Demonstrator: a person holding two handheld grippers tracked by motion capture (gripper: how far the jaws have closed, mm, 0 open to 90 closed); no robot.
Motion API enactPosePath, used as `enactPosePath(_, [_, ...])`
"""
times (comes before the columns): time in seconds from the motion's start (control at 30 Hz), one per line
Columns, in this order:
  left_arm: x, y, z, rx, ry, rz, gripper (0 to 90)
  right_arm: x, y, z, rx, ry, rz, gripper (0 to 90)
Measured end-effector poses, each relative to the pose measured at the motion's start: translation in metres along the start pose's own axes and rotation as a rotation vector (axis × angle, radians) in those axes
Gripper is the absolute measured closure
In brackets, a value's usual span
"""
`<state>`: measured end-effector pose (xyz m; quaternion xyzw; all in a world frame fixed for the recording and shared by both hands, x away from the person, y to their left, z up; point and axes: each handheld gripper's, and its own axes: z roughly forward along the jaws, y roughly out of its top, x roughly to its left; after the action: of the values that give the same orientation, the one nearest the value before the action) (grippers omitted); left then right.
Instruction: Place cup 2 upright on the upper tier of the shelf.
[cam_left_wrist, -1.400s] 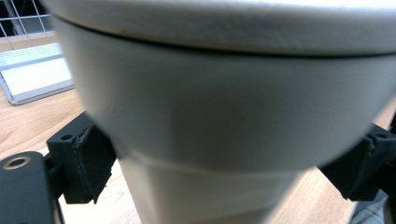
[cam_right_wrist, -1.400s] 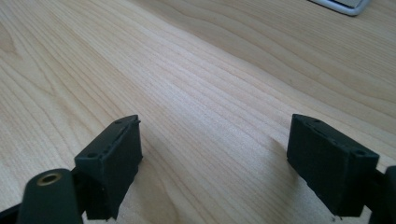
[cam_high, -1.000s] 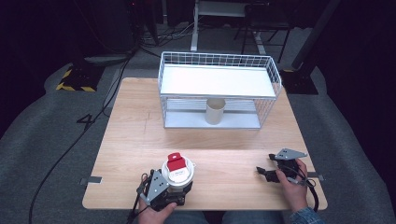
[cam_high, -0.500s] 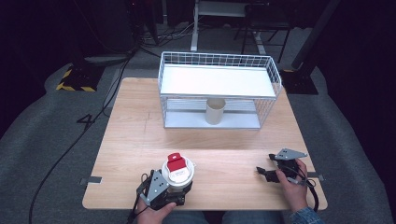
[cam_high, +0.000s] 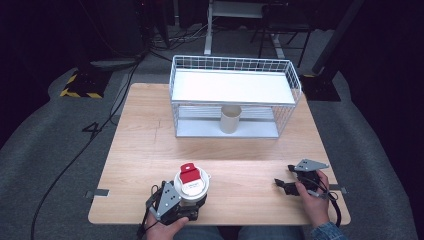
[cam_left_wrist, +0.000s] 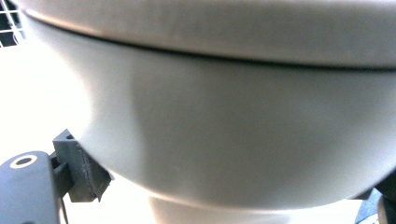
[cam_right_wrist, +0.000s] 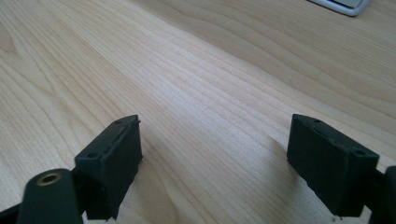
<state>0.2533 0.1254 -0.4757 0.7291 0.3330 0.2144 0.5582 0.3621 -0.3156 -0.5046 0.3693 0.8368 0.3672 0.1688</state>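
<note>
A paper cup with a white lid and a red tab (cam_high: 190, 183) stands near the table's front edge, and my left gripper (cam_high: 186, 201) is shut on it. Its grey side (cam_left_wrist: 243, 121) looms right in front of the left gripper view, with one black finger (cam_left_wrist: 84, 173) pressed on it at lower left. My right gripper (cam_high: 283, 182) rests low at the front right, open, its fingers (cam_right_wrist: 112, 161) wide apart over bare wood. A second, plain paper cup (cam_high: 230, 118) stands on the lower shelf of the white wire basket rack (cam_high: 235, 86).
The wire rack occupies the far middle of the wooden table (cam_high: 150, 145). Black cables (cam_high: 75, 155) trail over the grey floor at the left. Chair and desk legs (cam_high: 210, 30) stand in the dark behind the table.
</note>
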Motion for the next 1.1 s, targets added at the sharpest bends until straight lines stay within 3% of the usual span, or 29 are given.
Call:
enactPosePath(0.2, [0.004, 0.013, -0.002, -0.013, -0.015, -0.016, 12.4, 0.0, 0.0, 0.0, 0.001, 0.0, 0.001, 18.2])
enactPosePath(0.67, [0.019, 0.045, -0.007, -0.012, -0.029, -0.008, 12.4, 0.0, 0.0, 0.0, 0.001, 0.003, 0.003, 18.0])
enactPosePath(0.7, [0.02, 0.048, -0.008, -0.009, -0.031, 0.005, 12.4, 0.0, 0.0, 0.0, 0.001, 0.003, 0.004, 18.0])
enactPosePath(1.1, [0.03, 0.074, -0.004, -0.017, -0.072, 0.001, 12.4, 0.0, 0.0, 0.0, 0.001, 0.001, 0.006, 18.0])
